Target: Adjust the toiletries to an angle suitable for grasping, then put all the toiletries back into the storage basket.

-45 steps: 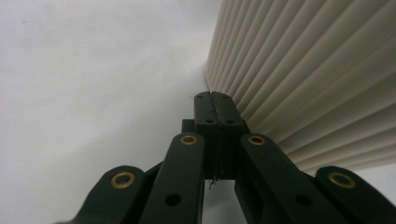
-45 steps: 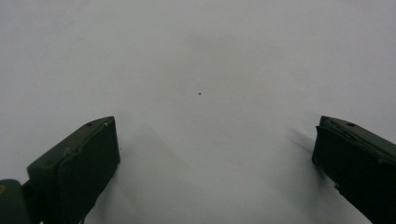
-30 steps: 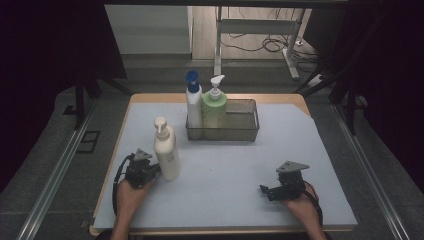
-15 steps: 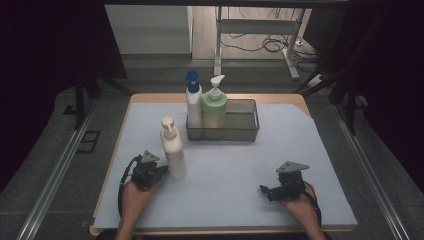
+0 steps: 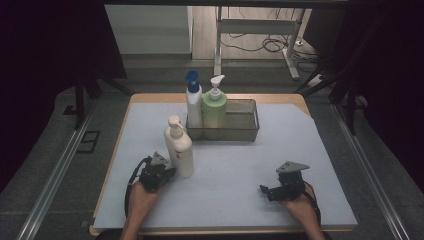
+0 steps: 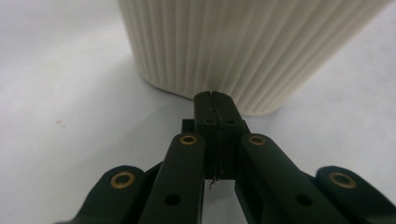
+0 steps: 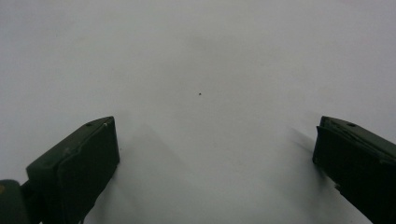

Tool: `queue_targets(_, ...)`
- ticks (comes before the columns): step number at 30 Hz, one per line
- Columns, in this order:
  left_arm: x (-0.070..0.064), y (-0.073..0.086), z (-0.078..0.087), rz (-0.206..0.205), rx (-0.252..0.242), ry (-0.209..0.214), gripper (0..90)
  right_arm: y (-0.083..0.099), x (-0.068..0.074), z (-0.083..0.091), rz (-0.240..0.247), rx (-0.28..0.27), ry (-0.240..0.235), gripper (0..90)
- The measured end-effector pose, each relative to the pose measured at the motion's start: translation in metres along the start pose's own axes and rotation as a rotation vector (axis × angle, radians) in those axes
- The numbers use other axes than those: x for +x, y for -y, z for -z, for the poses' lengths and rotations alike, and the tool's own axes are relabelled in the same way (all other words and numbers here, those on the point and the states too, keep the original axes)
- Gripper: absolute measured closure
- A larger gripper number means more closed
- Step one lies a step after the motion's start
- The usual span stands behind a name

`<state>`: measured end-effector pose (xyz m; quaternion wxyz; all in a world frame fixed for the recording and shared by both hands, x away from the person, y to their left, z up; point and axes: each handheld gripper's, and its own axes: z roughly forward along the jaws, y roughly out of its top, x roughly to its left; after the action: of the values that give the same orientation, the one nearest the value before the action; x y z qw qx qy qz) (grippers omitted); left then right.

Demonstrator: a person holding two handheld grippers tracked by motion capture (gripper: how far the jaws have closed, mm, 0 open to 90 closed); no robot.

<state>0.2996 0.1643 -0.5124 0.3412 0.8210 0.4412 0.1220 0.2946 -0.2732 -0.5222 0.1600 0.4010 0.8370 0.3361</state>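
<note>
A cream ribbed pump bottle [image 5: 180, 150] stands upright on the pale mat left of centre. My left gripper [image 5: 171, 172] sits at its near-left side, low at the base. In the left gripper view the jaws are shut together on nothing, and the left gripper [image 6: 215, 99] points at the bottle's ribbed foot [image 6: 224, 46], touching it or just short of it. My right gripper [image 5: 264, 189] rests near the front right, pointing left. In its own view the right gripper [image 7: 215, 154] is wide open over bare mat.
A dark mesh basket [image 5: 242, 131] at the back centre holds a white bottle with a blue cap [image 5: 193, 102] and a green pump bottle [image 5: 214, 109] at its left end. The pale mat [image 5: 230, 165] covers a wooden table [image 5: 150, 98].
The cream bottle has slid to the right across the mat, with my shut left gripper following at its base. The right gripper has stayed put.
</note>
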Motion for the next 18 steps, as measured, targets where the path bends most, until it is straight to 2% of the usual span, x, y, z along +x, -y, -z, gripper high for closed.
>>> queue_targets(4,-0.005,-0.001,-0.002,-0.027,0.012,-0.007,89.3,0.0,0.0,0.0,0.0,0.0,-0.001,0.0)
queue_targets(8,-0.004,0.0,0.0,-0.016,0.002,0.004,84.5,0.0,0.0,0.0,-0.001,0.001,-0.003,0.0)
queue_targets(9,-0.004,0.0,0.001,-0.017,-0.001,0.001,79.8,0.0,0.0,0.0,-0.002,0.002,-0.003,0.0)
queue_targets(10,-0.004,0.001,0.003,-0.019,-0.001,-0.004,79.8,0.0,0.0,0.0,-0.002,0.002,-0.003,0.0)
queue_targets(12,-0.004,0.002,0.005,-0.021,-0.009,-0.016,67.1,0.0,0.0,0.0,-0.001,0.005,-0.002,0.0)
queue_targets(14,-0.004,0.004,0.008,-0.024,-0.012,-0.03,63.6,-0.001,0.0,0.0,-0.003,0.005,-0.004,0.0)
queue_targets(15,-0.004,0.005,0.008,-0.03,-0.011,-0.035,54.9,-0.001,0.0,0.0,-0.001,0.005,-0.002,0.0)
queue_targets(18,-0.003,0.008,0.01,-0.028,-0.013,-0.048,47.8,-0.001,0.0,0.0,-0.002,0.007,-0.003,0.0)
